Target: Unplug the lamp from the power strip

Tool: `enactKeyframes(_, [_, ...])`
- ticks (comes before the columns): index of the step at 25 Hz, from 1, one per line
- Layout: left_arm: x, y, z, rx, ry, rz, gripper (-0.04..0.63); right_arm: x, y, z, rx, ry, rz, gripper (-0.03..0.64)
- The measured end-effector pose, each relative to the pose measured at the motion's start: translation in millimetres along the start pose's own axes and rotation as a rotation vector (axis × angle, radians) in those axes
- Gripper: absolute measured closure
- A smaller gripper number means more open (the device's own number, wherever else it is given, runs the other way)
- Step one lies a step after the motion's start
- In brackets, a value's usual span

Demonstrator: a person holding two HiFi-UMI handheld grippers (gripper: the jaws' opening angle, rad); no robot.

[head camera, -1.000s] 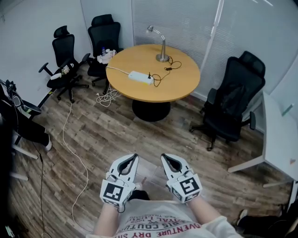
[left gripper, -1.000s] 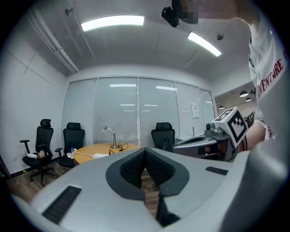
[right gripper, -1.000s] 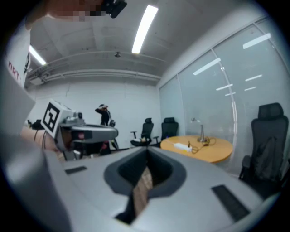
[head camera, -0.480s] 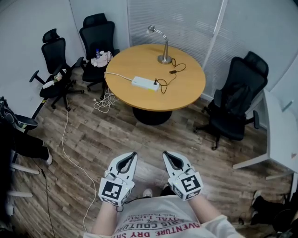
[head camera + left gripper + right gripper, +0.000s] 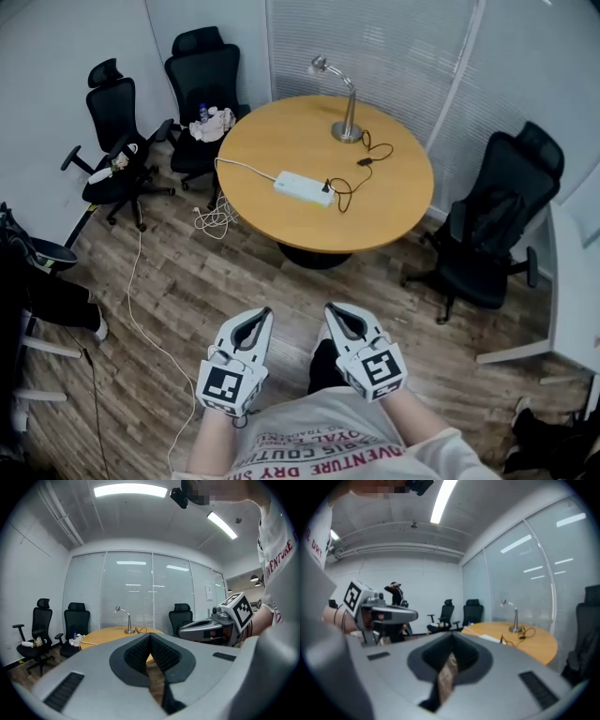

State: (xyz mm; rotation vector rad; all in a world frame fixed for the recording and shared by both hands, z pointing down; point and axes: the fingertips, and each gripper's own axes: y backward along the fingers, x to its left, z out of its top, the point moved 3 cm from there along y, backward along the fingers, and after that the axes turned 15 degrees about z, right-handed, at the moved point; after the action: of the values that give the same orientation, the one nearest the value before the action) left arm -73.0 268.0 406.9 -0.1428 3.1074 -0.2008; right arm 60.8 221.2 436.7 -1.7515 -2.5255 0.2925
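Grey left gripper (image 5: 263, 313), right gripper (image 5: 332, 309) beside it, held low, jaws closed, seemingly empty.

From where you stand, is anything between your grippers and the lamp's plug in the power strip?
Nothing visible. Only bare floor lies between the left gripper, the right gripper and the table; the power strip with the plug lies open on top. The chair stands off to the right.

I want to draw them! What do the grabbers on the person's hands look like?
Both the left gripper and the right gripper are pale grey shells with black ridged pads inside the jaws. Each carries a white cube printed with black square markers. The person wears a white shirt with red lettering.
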Motion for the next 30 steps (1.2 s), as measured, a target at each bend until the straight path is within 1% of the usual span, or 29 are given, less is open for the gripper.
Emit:
enactKeyframes(4, [11,-63,9,-0.023,-0.027,0.01,0.568,-59,-28,13,0.009,0.034,0.023,0.588])
enactKeyframes(8, [20,-136,19,-0.001,-0.008,0.023,0.568,-132,-54,22,0.019,0.017,0.016,0.588])
enactKeyframes(13, [31,-226,25,0.008,-0.032,0.034,0.568,-221,-86,26,0.04,-0.002,0.01,0.588])
enactKeyframes(17, [38,-282,25,0.022,-0.041,0.039,0.568,-279,-105,22,0.05,-0.046,-0.024,0.588])
enactKeyframes(20, [41,-311,21,0.046,-0.035,0.025,0.569,-310,-112,17,0.062,-0.092,-0.04,0.588])
enactKeyframes(24, [49,-346,13,0.079,-0.039,0.003,0.568,-338,-119,8,0.08,-0.122,-0.081,0.588])
enactKeyframes(27, [54,-372,7,0.102,-0.054,-0.047,0.568,-358,-126,2,0.102,-0.152,-0.135,0.588])
enactKeyframes(30, [64,-399,-3,0.13,-0.069,-0.117,0.568,-373,-137,-6,0.121,-0.194,-0.198,0.588])
